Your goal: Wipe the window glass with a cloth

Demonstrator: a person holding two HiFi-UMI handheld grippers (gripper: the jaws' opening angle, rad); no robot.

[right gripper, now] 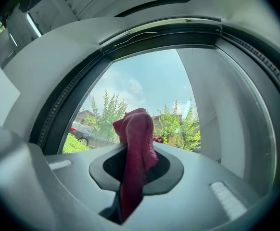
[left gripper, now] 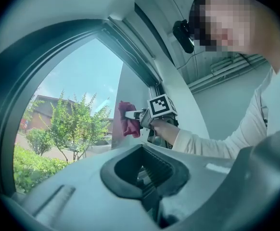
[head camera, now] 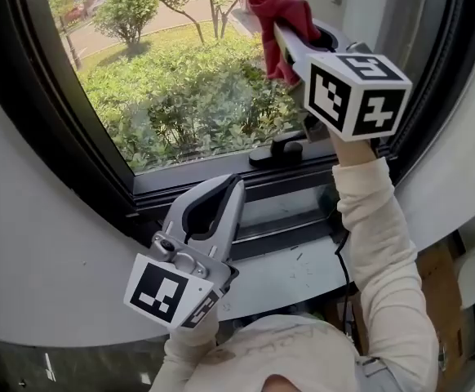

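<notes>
The window glass (head camera: 180, 80) fills the upper head view, with bushes and trees beyond it. My right gripper (head camera: 275, 24) is raised at the top right, shut on a dark red cloth (head camera: 280, 8) that lies against or very near the pane. In the right gripper view the cloth (right gripper: 137, 143) hangs bunched between the jaws in front of the glass (right gripper: 149, 85). My left gripper (head camera: 236, 181) is low at centre, shut and empty, its tip pointing at the lower window frame. The left gripper view shows the right gripper (left gripper: 130, 115) with the cloth (left gripper: 128, 119) by the pane (left gripper: 77, 105).
A dark window frame (head camera: 74, 129) curves around the pane. A black handle (head camera: 280, 149) sits on the bottom rail beneath the right gripper. Below the rail runs a grey sill (head camera: 303, 272). A brown box (head camera: 437, 276) stands at the lower right, and a cable (head camera: 345, 268) hangs along the right sleeve.
</notes>
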